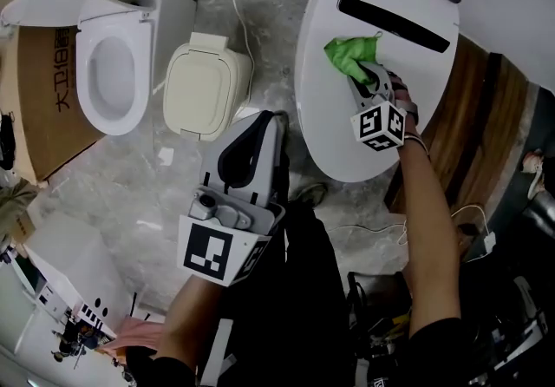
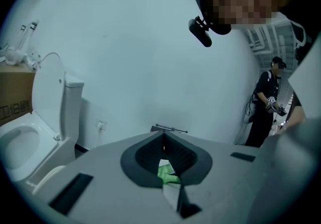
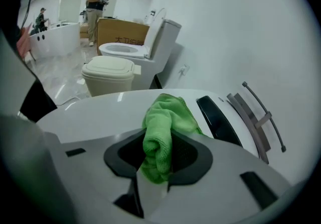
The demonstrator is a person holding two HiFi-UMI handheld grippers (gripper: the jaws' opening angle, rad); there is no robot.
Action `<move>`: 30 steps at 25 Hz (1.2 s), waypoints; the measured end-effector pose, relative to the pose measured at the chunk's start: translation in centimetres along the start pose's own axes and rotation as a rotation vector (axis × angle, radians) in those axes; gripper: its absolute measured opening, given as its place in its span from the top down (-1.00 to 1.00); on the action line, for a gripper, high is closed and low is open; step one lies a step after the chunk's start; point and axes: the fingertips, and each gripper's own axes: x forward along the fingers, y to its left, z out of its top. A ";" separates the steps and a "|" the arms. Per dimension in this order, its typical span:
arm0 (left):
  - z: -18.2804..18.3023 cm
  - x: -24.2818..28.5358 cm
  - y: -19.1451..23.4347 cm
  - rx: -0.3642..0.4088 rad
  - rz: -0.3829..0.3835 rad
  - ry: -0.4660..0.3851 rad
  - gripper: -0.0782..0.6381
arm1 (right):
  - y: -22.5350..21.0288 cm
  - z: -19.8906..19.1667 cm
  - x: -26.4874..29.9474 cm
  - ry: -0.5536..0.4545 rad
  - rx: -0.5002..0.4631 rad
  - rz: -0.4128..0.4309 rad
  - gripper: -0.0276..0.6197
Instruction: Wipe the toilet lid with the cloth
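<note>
The white toilet lid (image 1: 342,142) lies closed at the upper right of the head view. A bunched green cloth (image 1: 351,54) rests on its far half, close to a black slot (image 1: 395,22). My right gripper (image 1: 358,73) is shut on the cloth and holds it against the lid. In the right gripper view the cloth (image 3: 160,127) bulges out between the jaws over the lid (image 3: 95,112). My left gripper (image 1: 263,122) hangs off the lid's left side, above the floor, jaws together and empty. Its tips (image 2: 163,142) meet, with a sliver of green behind them.
A second toilet (image 1: 108,73) with its lid raised stands at the left beside a cardboard box (image 1: 43,90). A cream lidded bin (image 1: 205,88) sits between the toilets. A wooden panel (image 1: 473,134) borders the lid's right. People stand far off (image 2: 266,107) (image 3: 95,2).
</note>
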 end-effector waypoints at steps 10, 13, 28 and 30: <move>-2.6 -3.7 -2.4 -0.010 -0.002 0.016 0.76 | 7.2 -1.6 -3.0 -0.025 -0.172 0.081 0.52; -3.2 -4.7 -3.4 -0.004 -0.014 0.017 0.76 | 10.2 -2.8 -4.4 -0.016 -0.199 0.102 0.52; -7.1 -10.5 -9.5 0.014 -0.053 0.017 0.76 | 23.8 -9.2 -11.9 0.033 -0.185 0.154 0.52; -7.7 -11.1 -10.4 0.014 -0.057 0.025 0.76 | 24.8 -9.9 -12.6 0.042 -0.162 0.152 0.52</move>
